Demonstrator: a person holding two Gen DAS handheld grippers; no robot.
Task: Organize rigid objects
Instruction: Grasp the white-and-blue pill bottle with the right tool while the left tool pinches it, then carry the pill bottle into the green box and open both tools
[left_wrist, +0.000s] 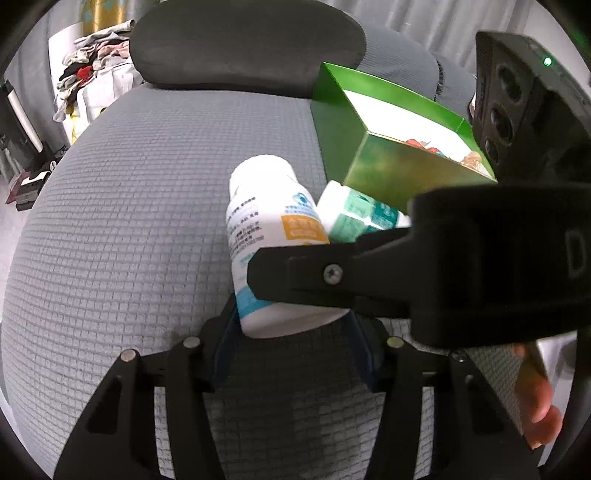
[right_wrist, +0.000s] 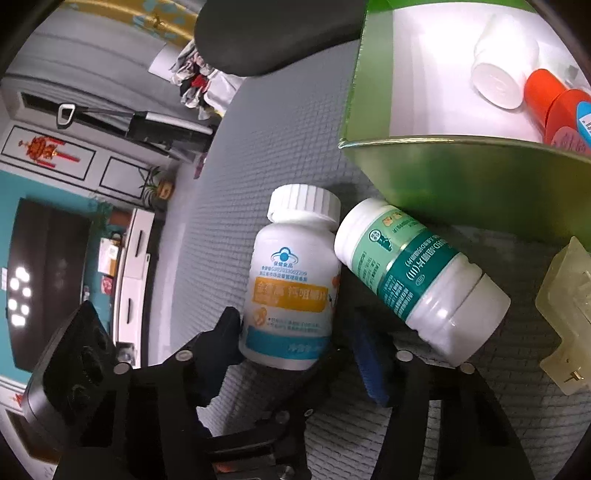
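Left wrist view: the orange-labelled bottle (left_wrist: 273, 236) is seen lying on the grey woven cushion (left_wrist: 129, 229) at frame centre, its base set between the left gripper (left_wrist: 290, 354) fingers, whose jaws stand apart on either side of it; contact cannot be told. The right gripper (left_wrist: 369, 273) is seen crossing over the bottle from the right edge. The green-labelled bottle (left_wrist: 354, 218) is wedged just right of it, under the near corner of the green box (left_wrist: 384, 147) (upper right). Open cushion is left across the whole left half. A dark headrest (left_wrist: 243, 48) bounds the top edge.

Right wrist view: the orange-labelled bottle (right_wrist: 291, 288) is framed between the right gripper (right_wrist: 295, 354) fingers, jaws apart; the left finger pad touches its lower side. The green-labelled bottle (right_wrist: 417, 280) lies tilted, touching it at the shoulder, its base under the box wall (right_wrist: 461, 177). Inside the box, a white bottle (right_wrist: 502, 70) and an orange-red bottle (right_wrist: 554, 103) are noted. A yellowish translucent part (right_wrist: 565, 314) lies at the right edge. Room furniture (cabinet, dark screen) fills the left.
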